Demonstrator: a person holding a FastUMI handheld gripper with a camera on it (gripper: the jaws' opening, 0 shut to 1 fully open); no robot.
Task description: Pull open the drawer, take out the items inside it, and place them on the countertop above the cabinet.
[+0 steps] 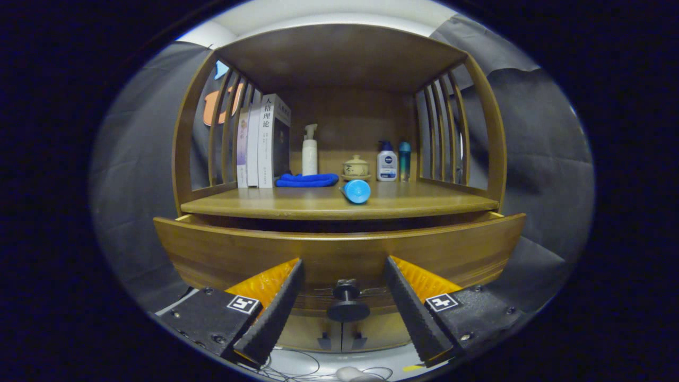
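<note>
The drawer (339,249) stands pulled out below the countertop (297,201), its knob (347,302) between the gripper (344,307)'s wide-spread fingers, untouched. A blue bottle (355,191) lies above the knob, near the countertop's edge; jolting the drawer could roll it off

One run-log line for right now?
drawer: pulled partly open | gripper: open, fingers either side of knob | blue bottle: lying on countertop
</note>
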